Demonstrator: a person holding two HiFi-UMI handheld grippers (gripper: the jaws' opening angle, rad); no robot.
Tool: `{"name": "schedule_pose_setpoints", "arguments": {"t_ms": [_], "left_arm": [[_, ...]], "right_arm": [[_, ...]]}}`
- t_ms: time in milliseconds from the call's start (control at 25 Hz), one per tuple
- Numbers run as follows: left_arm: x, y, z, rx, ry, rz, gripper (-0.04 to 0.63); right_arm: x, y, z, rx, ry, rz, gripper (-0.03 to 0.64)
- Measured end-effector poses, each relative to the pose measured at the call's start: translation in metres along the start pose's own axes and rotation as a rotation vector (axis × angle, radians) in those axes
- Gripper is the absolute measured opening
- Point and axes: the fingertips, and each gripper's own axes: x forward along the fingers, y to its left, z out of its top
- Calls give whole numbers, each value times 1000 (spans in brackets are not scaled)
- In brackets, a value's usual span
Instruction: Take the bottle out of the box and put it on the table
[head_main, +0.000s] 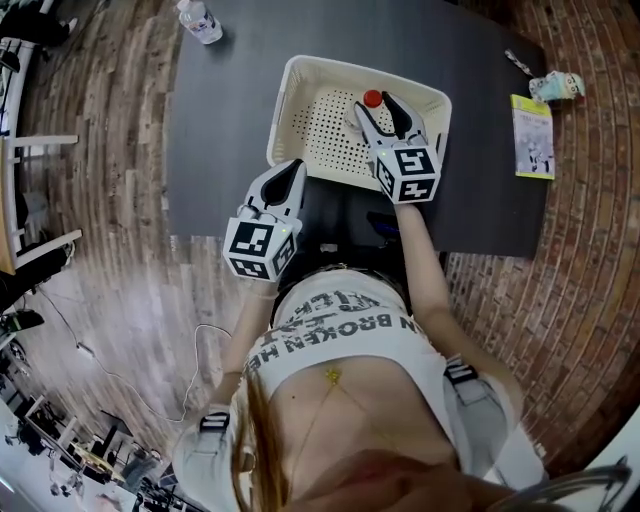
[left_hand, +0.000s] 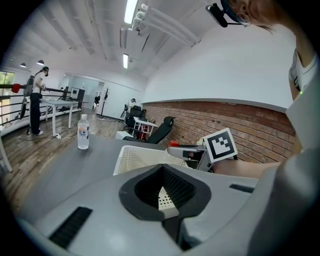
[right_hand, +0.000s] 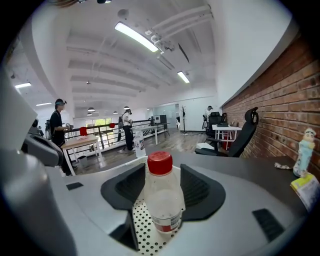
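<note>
Jaws together and empty, the left gripper (head_main: 288, 170) hovers just off the near left corner of the white perforated box (head_main: 300, 85) on the dark table (head_main: 220, 130). Over in the box's right half, the red-capped bottle (right_hand: 162, 200) stands upright. And the right gripper (head_main: 380, 108) reaches in, jaws spread wide either side of that bottle, pads not pressing.

Bright ceiling strip lights (right_hand: 136, 36); fisheye-warped, dark-vignetted edges.

Clear water bottle (head_main: 200, 20) at eleven o'clock, yellow booklet (head_main: 532, 135) at two o'clock, figurine (head_main: 556, 86) near it, black office chair (right_hand: 243, 131) by brick wall (right_hand: 280, 110)
</note>
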Motion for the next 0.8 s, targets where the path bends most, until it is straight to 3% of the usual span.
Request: {"name": "schedule_pose_setpoints", "arguments": {"t_ms": [400,800], "left_arm": [[-19,11,-4,-23,-13,38,5],[-20,2,-2,-5,-23,-1,5]], "right_arm": [[8,7,5,-130,7,12,189],[7,8,4,-136,-14,20,183]]}}
